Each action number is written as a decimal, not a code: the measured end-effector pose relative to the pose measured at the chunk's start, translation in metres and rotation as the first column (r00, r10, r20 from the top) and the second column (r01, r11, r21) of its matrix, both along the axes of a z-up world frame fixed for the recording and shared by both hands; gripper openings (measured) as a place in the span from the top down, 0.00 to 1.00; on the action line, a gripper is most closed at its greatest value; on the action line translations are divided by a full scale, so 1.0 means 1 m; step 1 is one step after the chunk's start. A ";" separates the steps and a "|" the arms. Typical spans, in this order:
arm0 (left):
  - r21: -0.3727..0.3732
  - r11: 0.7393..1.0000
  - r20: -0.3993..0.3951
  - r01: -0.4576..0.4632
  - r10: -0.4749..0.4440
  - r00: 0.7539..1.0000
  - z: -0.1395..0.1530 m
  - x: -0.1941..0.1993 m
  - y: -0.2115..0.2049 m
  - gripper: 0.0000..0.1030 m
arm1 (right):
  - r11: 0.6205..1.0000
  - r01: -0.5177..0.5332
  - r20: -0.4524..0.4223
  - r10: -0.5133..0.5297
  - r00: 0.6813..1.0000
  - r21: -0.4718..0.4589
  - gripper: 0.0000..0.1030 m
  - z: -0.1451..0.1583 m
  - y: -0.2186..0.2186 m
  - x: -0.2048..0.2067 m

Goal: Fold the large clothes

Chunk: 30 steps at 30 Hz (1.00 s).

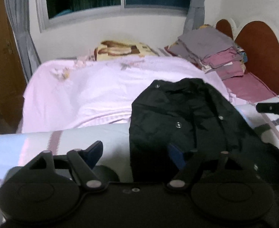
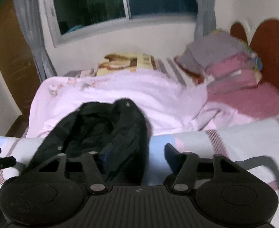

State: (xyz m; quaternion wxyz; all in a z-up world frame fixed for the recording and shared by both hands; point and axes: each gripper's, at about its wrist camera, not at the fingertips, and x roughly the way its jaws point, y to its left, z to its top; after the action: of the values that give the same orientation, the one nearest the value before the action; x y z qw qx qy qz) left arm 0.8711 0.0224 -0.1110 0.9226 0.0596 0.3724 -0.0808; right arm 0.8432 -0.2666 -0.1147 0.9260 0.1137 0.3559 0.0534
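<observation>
On the bed (image 1: 73, 95) the black jacket (image 1: 187, 117) lies lengthwise away from both spread, empty hand-held grippers (image 1: 135, 152).

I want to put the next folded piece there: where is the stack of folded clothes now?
The stack of folded clothes lies at the far right of the bed in both wrist views, before the brown headboard, beyond the black garment.
</observation>
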 end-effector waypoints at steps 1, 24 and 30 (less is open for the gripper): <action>0.002 1.000 -0.005 -0.007 0.007 1.000 -0.005 0.009 0.000 0.24 | 1.000 0.003 -0.001 -0.003 1.000 0.009 0.45 -0.007 -0.002 0.009; -0.211 0.977 -0.172 0.029 -0.067 0.983 -0.066 0.126 0.006 0.92 | 0.966 -0.179 -0.017 0.185 0.983 0.189 0.88 -0.077 -0.013 0.097; -0.199 0.978 -0.047 0.060 -0.071 0.996 -0.026 0.092 0.006 0.97 | 0.969 -0.165 0.065 0.155 0.986 0.185 0.94 -0.035 -0.021 0.073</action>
State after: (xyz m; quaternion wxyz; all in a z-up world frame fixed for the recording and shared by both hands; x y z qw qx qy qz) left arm 0.9626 0.0286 -0.1367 0.9105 -0.0220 0.3851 -0.1490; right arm 0.9158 -0.2875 -0.1493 0.9124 0.1707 0.3337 0.1645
